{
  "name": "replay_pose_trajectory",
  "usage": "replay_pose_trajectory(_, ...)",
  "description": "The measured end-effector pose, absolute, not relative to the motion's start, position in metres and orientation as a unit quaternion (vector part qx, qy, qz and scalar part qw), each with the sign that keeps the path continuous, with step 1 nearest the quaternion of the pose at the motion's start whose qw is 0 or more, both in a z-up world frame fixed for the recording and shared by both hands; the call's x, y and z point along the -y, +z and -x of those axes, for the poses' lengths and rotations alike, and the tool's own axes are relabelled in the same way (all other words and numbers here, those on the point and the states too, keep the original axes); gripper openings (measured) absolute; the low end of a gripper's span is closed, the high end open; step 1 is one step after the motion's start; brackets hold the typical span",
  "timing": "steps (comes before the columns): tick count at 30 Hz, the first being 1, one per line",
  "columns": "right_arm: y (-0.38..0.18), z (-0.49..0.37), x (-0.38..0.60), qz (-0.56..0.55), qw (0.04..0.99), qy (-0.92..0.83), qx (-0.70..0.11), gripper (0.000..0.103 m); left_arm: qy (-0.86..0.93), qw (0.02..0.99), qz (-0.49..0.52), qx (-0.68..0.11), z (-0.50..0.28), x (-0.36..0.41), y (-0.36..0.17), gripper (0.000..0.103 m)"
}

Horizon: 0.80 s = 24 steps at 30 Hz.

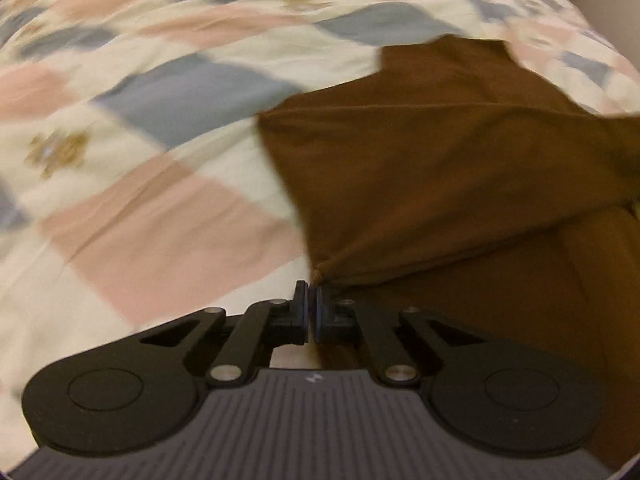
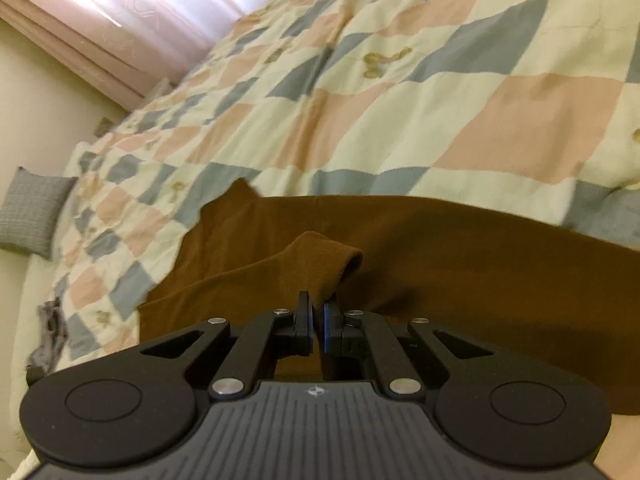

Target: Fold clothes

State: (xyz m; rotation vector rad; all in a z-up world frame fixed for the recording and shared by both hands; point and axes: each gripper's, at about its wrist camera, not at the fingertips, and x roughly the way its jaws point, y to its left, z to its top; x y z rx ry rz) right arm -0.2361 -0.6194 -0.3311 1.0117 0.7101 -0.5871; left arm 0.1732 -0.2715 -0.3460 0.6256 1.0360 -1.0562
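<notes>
Both grippers pinch the brown garment (image 1: pixel 460 168) over the checked quilt (image 1: pixel 160 208): left gripper (image 1: pixel 310 304) fingers clamp a corner, right gripper (image 2: pixel 316 320) fingers grip a raised fold.

The garment (image 2: pixel 460 260) lay on the quilt (image 2: pixel 400 100); a pillow (image 2: pixel 32 216) lay to the left, beside the quilt.

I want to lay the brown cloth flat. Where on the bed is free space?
Free: quilt beyond the cloth, toward the curtain. Crowded: the near side, where both grippers pinch the cloth.
</notes>
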Motion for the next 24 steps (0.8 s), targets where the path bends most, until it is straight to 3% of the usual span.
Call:
replay_pose_trajectory(5,-0.358,0.242,0.635,-0.49,0.747,-0.29,-0.343,0.005,-0.467,0.703,-0.282,-0.456,-0.174,0.262,-0.333,0.019)
replay_pose_trajectory(9,-0.369,0.241,0.638,-0.488,0.744,-0.291,-0.352,0.007,-0.461,0.71,-0.283,-0.45,-0.175,0.254,-0.323,0.021)
replay_pose_trajectory(11,-0.37,0.242,0.639,-0.492,0.743,-0.289,-0.349,0.017,-0.46,0.714,-0.282,-0.446,-0.175,0.25,-0.318,0.021)
replay_pose_trajectory(15,-0.372,0.244,0.64,-0.501,0.738,-0.295,-0.343,0.023,-0.492,0.726,-0.235,-0.419,-0.172,0.273,-0.306,0.02)
replay_pose_trajectory(18,-0.375,0.245,0.64,-0.506,0.732,-0.298,-0.345,0.04,-0.508,0.722,-0.237,-0.406,-0.164,0.302,-0.326,0.02)
replay_pose_trajectory(21,-0.381,0.245,0.64,-0.5,0.722,-0.308,-0.365,0.04,-0.499,0.718,-0.258,-0.412,-0.16,0.326,-0.358,0.02)
replay_pose_trajectory(22,-0.383,0.246,0.64,-0.499,0.717,-0.313,-0.371,0.035,-0.493,0.716,-0.269,-0.415,-0.159,0.334,-0.37,0.02)
replay_pose_trajectory(23,-0.383,0.245,0.64,-0.498,0.717,-0.314,-0.374,0.024,-0.489,0.716,-0.275,-0.416,-0.158,0.336,-0.376,0.02)
replay_pose_trajectory(24,-0.383,0.244,0.64,-0.497,0.717,-0.313,-0.375,0.003,-0.489,0.717,-0.273,-0.415,-0.158,0.337,-0.378,0.02)
